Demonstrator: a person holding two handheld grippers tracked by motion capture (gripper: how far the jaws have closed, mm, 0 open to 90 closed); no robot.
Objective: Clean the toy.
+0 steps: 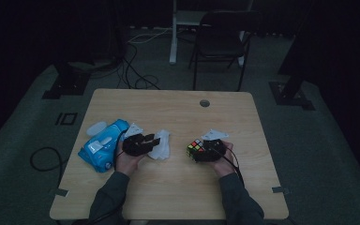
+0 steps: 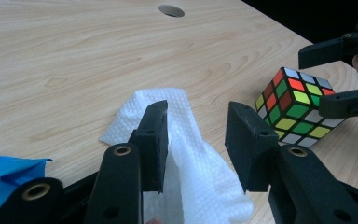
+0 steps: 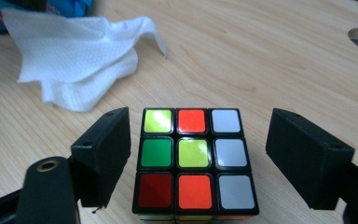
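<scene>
Your right gripper (image 3: 198,158) is wide around the cube (image 3: 193,161), left gripper (image 2: 196,140) loose over the tissue (image 2: 186,154); close off-centre and the cube twists out

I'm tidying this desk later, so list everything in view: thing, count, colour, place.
puzzle cube: one, multicoloured, on the table between the right gripper's open jaws, not pinched
paper tissue: one, white, crumpled, between the left gripper's open jaws
tissue packet: one, blue, table's left side
table: one, light wood, round cable hole near the far edge
folding chair: one, black, behind the table
cables: several, on the floor
left gripper: one, black
right gripper: one, black
</scene>
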